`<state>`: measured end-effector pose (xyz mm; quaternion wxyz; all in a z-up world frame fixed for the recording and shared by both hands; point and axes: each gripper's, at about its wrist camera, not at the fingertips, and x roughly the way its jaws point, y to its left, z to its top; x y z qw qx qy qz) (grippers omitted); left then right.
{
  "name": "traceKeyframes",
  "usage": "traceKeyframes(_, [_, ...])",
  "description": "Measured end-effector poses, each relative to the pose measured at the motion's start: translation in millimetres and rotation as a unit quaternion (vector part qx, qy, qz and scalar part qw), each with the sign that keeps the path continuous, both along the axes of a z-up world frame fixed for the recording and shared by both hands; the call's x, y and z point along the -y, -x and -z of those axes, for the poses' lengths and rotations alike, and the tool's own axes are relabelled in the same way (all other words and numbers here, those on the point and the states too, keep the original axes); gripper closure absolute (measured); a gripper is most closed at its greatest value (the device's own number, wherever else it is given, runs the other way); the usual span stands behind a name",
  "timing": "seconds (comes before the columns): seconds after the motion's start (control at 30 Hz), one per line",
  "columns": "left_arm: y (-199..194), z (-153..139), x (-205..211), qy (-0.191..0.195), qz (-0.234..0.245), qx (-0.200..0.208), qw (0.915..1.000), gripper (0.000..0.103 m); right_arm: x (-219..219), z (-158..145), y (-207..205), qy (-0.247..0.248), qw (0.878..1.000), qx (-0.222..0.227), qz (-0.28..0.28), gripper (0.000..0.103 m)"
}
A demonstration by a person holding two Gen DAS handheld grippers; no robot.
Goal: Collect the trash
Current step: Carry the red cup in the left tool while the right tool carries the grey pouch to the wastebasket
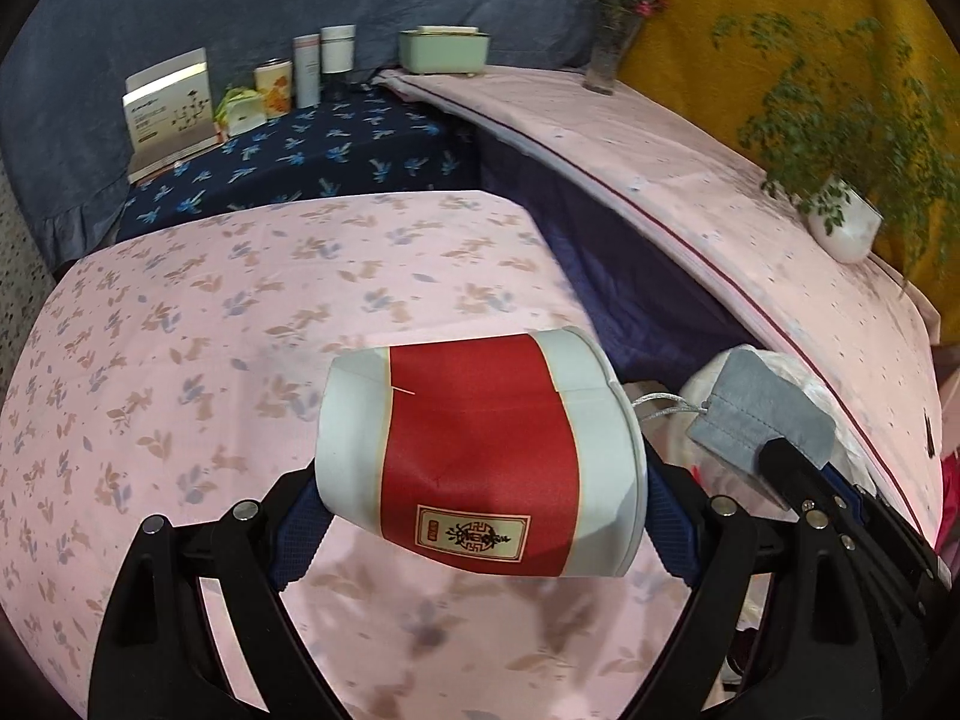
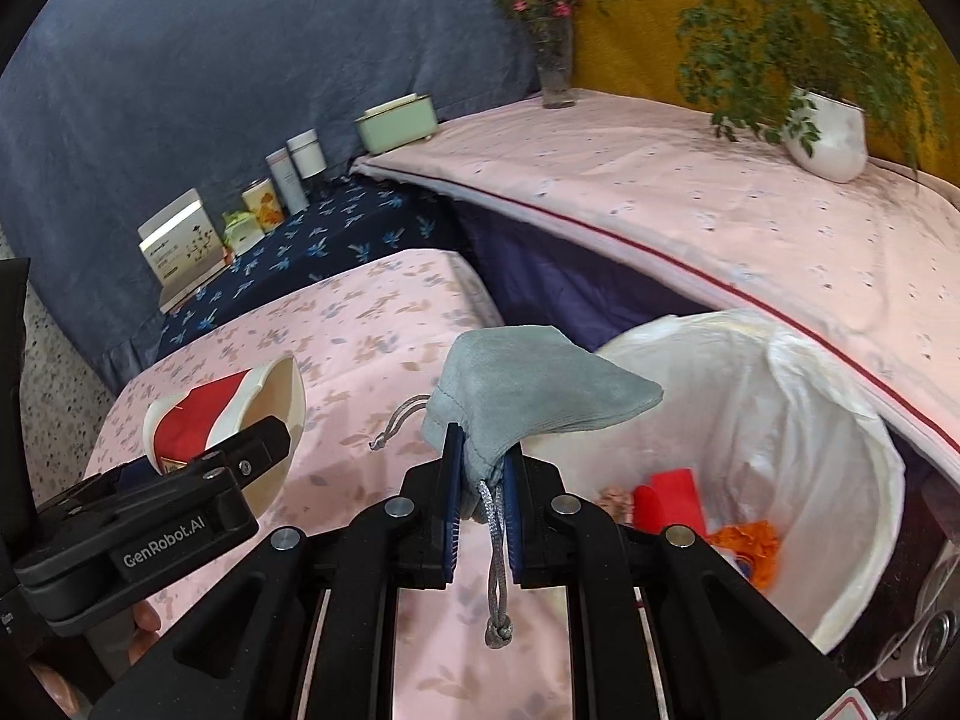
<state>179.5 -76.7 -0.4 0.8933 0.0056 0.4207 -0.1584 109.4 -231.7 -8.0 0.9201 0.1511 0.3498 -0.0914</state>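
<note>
Left claw (image 1: 480, 516) grips the cup (image 1: 480, 456) sideways, right claw (image 2: 483, 510) pinches the pouch (image 2: 528, 396), both probably headed for the bin (image 2: 840, 480) lower right.

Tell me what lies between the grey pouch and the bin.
Nothing: in the right wrist view the grey pouch, held by the right gripper, hangs beside the lined bin.

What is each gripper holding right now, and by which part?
The left gripper holds a red and white paper cup sideways, end to end between base and rim. The right gripper pinches a grey drawstring pouch at its neck.
</note>
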Motion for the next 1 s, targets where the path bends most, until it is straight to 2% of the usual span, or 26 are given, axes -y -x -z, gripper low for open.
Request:
traceKeyframes(0.23, [22,-3,45,-0.003,0.039,0.001,0.9992,0.019,39,-3,31,0.0,0.999,0.007,0.035,0.091])
traceKeyframes(0.5, [38,7,85,-0.013,0.085,-0.012,0.9962,0.019,80,3,60,-0.005,0.998,0.005,0.069,0.091])
traceKeyframes(1.0, [53,18,134,-0.028,0.129,-0.02,0.9911,0.019,112,8,75,-0.007,0.996,0.004,0.091,0.091])
